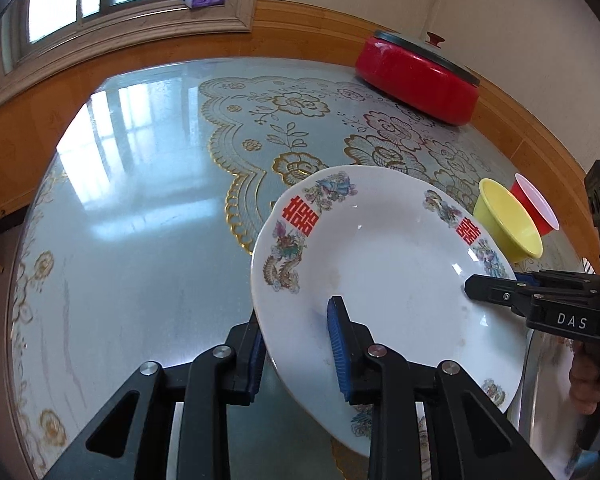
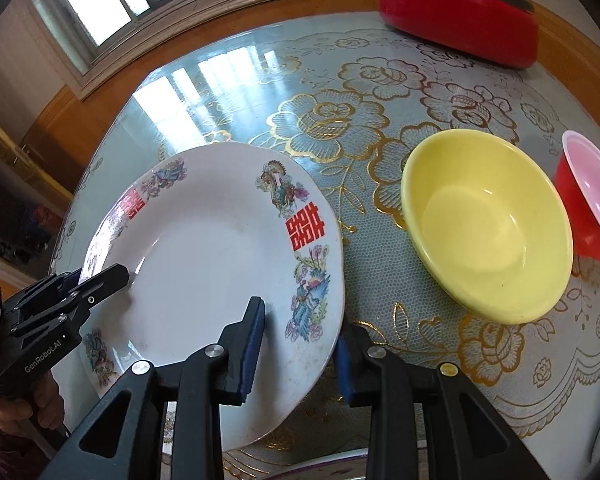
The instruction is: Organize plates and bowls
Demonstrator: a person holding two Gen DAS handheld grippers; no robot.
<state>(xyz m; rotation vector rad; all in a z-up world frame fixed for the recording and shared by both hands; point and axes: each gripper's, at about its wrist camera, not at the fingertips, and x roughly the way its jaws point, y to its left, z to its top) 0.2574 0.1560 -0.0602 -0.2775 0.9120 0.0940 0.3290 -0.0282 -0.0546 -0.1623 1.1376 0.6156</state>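
Note:
A white plate point(image 1: 400, 260) point(image 2: 204, 248) with red characters and painted birds on its rim hangs tilted over the table, held from both sides. My left gripper point(image 1: 296, 332) is shut on its left rim, one blue pad on top and the other underneath. My right gripper point(image 2: 300, 320) is shut on the opposite rim in the same way. Each gripper also shows in the other's view: the right gripper point(image 1: 476, 284) and the left gripper point(image 2: 116, 272). A yellow bowl point(image 1: 508, 220) point(image 2: 488, 224) stands on the table to the plate's right, with a red bowl point(image 1: 536, 208) point(image 2: 588, 204) leaning against it.
A red pot with a lid point(image 1: 416, 76) point(image 2: 460, 12) stands at the table's far right edge. The round glass-topped table point(image 1: 140, 200) has a gold flower cloth. Another plate's rim point(image 2: 332, 468) shows below the held plate. A hand point(image 1: 592, 384) holds the right gripper.

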